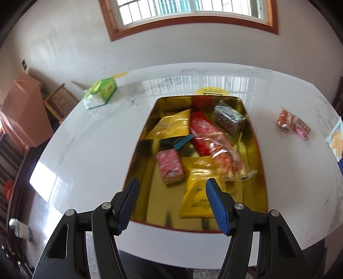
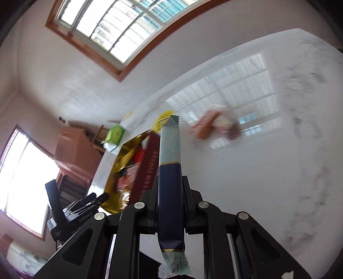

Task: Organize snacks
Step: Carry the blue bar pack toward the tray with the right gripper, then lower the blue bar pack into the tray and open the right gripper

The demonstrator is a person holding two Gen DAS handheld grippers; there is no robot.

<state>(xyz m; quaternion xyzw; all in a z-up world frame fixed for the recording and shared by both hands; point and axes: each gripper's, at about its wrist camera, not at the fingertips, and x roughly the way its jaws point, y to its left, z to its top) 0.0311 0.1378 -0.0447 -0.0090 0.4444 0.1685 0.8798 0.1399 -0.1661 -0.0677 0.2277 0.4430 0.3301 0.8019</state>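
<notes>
Left wrist view looks down on a white marble worktop (image 1: 90, 150) with a gold-lined tin (image 1: 260, 163) at the centre of the frame. The left tool (image 1: 172, 188) sits at the bottom centre with its jaws apart and nothing between them, its blue pads (image 1: 216, 203) framing the near end of the tin. Inside the tin lie a yellow pouch (image 1: 171, 126) toward the upper left, a red packet (image 1: 201, 131) beside it, a dark patterned box (image 1: 229, 120) at the upper right, a pink box (image 1: 170, 166) at the lower left, a clear bag of orange snacks (image 1: 229, 158) across the middle, and another yellow bag (image 1: 197, 193) nearest the tool. A green tissue box (image 1: 101, 92) stands on the worktop in the upper left, well apart from the tin. At the right edge two small pink and orange packets (image 1: 293, 124) rest on the bare worktop. A window (image 1: 188, 10) fills the top of the frame. Right wrist view shows the right tool (image 2: 170, 182) at the bottom centre, clamped on a long wrapped snack bar (image 2: 169, 150) that stands upright between the jaws, pale green at the top and dark navy below. Left of it the tin is blurred, and the blurred packets lie on the worktop to the upper right.
</notes>
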